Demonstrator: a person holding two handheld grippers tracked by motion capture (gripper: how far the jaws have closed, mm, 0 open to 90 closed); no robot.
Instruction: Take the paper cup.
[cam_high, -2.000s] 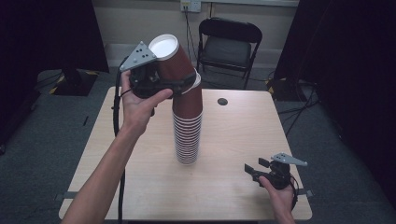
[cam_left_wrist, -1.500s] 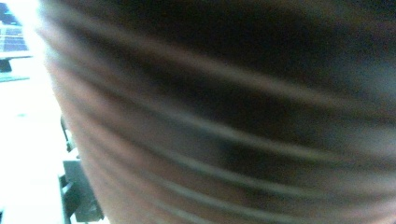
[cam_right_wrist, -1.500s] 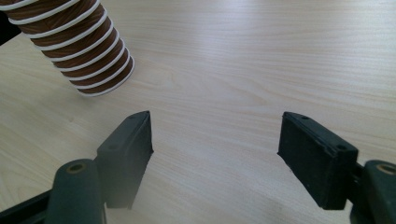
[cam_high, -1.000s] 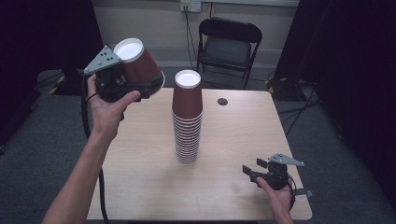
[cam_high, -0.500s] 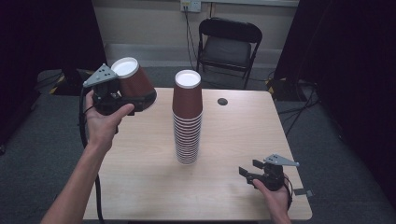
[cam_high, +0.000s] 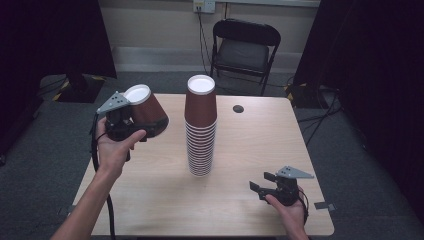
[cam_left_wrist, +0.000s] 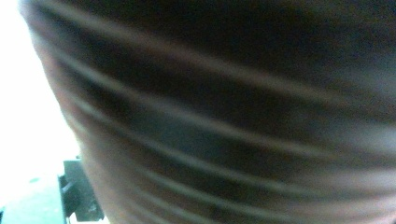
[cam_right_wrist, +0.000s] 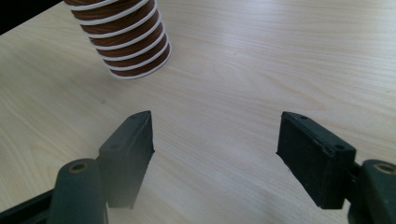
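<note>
Two grippers work around one tall cup stack (cam_high: 201, 130) at the table's (cam_high: 260, 145) middle. Nearest, right of the stack's base, the right gripper (cam_high: 257, 186) rests low, its jaws spread wide and empty. Left of the stack, the left gripper (cam_high: 131, 120) clamps a single cup (cam_high: 146, 111), tilted: brown ribbed wall, white rim. No writing is readable on either.

Left gripper jaws: hidden behind held cup (cam_high: 145, 112).
Cup in left gripper view: blurred — too close.
Stack (cam_right_wrist: 122, 37): top cut off in right gripper view.
</note>
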